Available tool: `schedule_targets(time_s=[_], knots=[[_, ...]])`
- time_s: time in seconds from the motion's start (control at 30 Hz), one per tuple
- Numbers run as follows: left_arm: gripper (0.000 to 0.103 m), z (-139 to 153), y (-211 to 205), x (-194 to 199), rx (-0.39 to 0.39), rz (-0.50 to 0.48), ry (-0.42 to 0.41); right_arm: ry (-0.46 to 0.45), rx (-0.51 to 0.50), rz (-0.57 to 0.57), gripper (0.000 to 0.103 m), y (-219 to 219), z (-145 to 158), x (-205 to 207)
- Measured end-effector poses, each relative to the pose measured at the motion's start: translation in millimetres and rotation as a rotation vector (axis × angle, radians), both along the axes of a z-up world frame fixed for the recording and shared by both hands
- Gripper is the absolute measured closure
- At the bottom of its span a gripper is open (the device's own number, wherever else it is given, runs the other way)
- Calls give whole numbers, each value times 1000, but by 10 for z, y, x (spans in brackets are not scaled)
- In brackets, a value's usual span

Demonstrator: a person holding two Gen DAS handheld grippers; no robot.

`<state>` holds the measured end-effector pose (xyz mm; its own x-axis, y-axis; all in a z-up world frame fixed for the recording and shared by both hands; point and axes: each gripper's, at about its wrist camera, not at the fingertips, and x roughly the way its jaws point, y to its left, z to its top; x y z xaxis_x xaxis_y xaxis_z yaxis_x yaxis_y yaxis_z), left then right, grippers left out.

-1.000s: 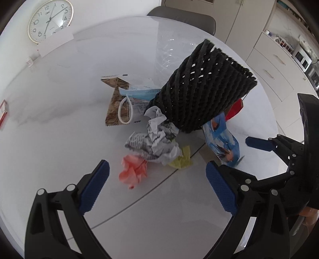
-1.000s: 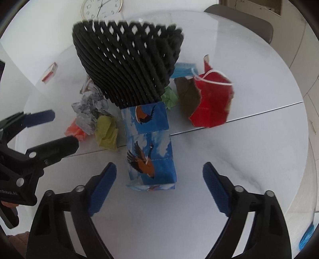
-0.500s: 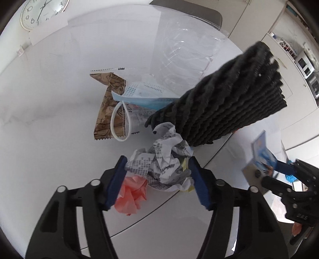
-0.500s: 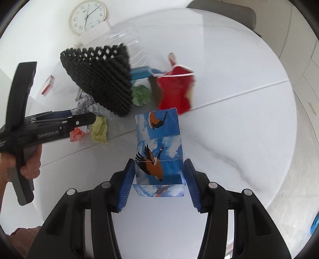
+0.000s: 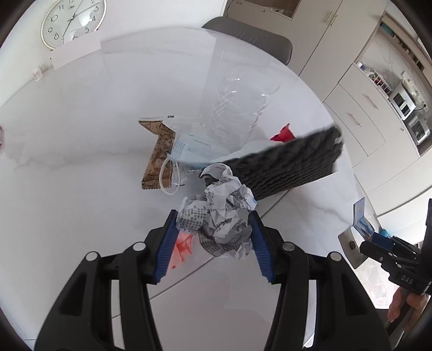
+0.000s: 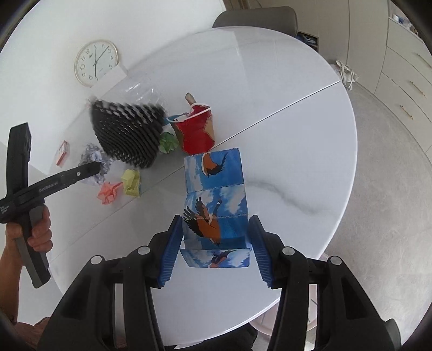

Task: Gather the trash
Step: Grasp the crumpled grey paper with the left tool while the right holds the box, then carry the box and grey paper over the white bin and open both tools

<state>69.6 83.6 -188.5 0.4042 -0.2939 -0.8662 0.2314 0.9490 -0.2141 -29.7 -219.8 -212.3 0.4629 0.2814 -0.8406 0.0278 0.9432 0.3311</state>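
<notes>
My left gripper [image 5: 213, 240] is shut on a crumpled newspaper ball [image 5: 218, 224], held above the white table [image 5: 81, 162]. My right gripper [image 6: 213, 251] is shut on a blue carton with bird pictures [image 6: 216, 208], lifted over the table's near side. A black woven basket [image 5: 286, 164] is blurred and tipping; it also shows in the right wrist view [image 6: 127, 135]. A pink paper ball [image 6: 109, 193], a yellow ball [image 6: 132, 182], a green ball [image 6: 168, 142] and a red bag [image 6: 195, 132] lie on the table.
A brown wrapper [image 5: 158, 156], a blue face mask [image 5: 194, 148] and a clear plastic container [image 5: 237, 102] lie behind the basket. A clock [image 5: 71, 21] leans on the wall. A grey chair [image 5: 251, 37] stands at the far side, cabinets [image 5: 364, 113] to the right.
Both grippers have risen with their loads, the newspaper ball and the carton. The basket has tipped further over and is blurred with motion.
</notes>
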Motion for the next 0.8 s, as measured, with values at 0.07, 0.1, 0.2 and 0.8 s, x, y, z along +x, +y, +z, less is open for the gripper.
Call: schedule_targets(time_s=[0.07,0.1,0.2,0.8], knots=[[52,101,18,-82,-5,-10,-13,-10,7,-13,52,-9,42,-62],[52,157,17,-154,-6,-15,-21,-17,9,-24,52,-20,66,-121],[52,303,-1,-351,-4,-39,-40,-34,13,-54,52,-92,144,-307],[52,537,-1292,-1278,-41,-438,-38,69,-30,-299,51,-842,-170,-1422]])
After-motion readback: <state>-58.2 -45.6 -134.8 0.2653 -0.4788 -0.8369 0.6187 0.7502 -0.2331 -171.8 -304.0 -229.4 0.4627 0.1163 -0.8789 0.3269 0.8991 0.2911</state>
